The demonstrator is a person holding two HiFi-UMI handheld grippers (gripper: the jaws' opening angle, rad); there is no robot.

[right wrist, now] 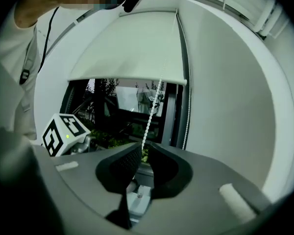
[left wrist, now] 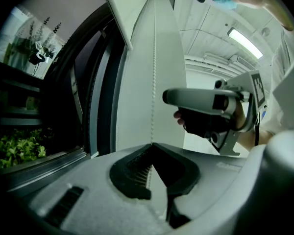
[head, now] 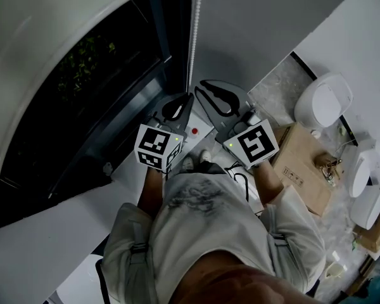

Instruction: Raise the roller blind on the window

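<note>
The white roller blind (right wrist: pixel 132 48) hangs part-way down the window, its bottom rail (right wrist: pixel 127 80) above dark glass. Its white bead chain (head: pixel 193 30) drops along the right side of the window frame. My left gripper (head: pixel 189 99) is shut on the chain, which runs into its closed tips (left wrist: pixel 152 145). My right gripper (head: pixel 200 85) sits just beside and slightly above it. In the right gripper view the chain (right wrist: pixel 152 111) enters the narrow slit between the right gripper's (right wrist: pixel 142 149) jaws, which are shut on it. A second strand of chain (right wrist: pixel 187 116) hangs free by the frame.
The dark window pane (head: pixel 95 106) and white sill (head: pixel 50 239) lie to my left. The grey wall (head: pixel 253 24) stands ahead. On the floor at right are white ceramic fixtures (head: pixel 323 103) and a cardboard box (head: pixel 304 166). Green plants (left wrist: pixel 17 148) show outside.
</note>
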